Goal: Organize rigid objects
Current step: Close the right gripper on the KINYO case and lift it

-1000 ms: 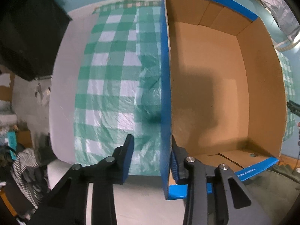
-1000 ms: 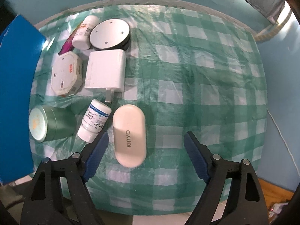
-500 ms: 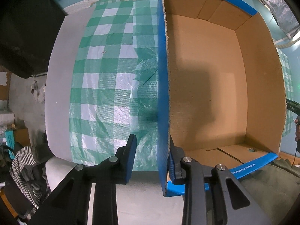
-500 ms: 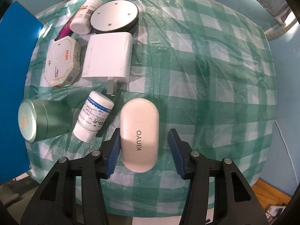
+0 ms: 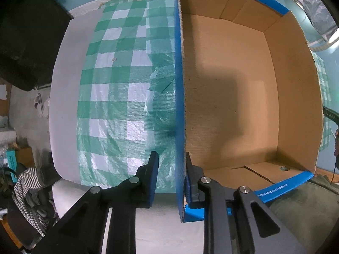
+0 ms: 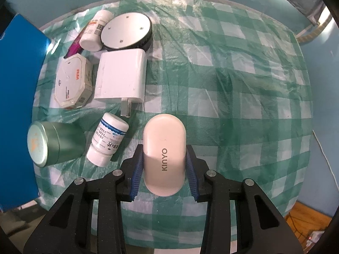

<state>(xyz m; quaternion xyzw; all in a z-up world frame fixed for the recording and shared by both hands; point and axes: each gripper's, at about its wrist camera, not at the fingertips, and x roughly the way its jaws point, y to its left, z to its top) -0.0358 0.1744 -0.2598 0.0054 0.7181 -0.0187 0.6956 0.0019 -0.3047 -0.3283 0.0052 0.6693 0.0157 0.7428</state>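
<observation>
My right gripper (image 6: 163, 169) is shut on a white oval KINYO case (image 6: 164, 150) lying on the green checked cloth; both pads press its sides. To its left lie a white pill bottle (image 6: 108, 139), a green tin (image 6: 53, 144), a white charger (image 6: 121, 79), an octagonal white box (image 6: 71, 82), a round black-rimmed disc (image 6: 126, 30) and another white bottle (image 6: 95, 31). My left gripper (image 5: 170, 177) straddles the left wall of an empty blue cardboard box (image 5: 233, 97); the right pad touches the wall, the left pad stands apart from it.
The box's blue outer side (image 6: 17, 110) stands just left of the objects. The green checked cloth (image 6: 233, 84) stretches to the right. A dark bag (image 5: 27, 42) and striped clothing (image 5: 31, 184) lie off the table's left edge.
My right gripper moved forward over the KINYO case and closed from wide open onto its sides. My left gripper narrowed slightly around the box wall.
</observation>
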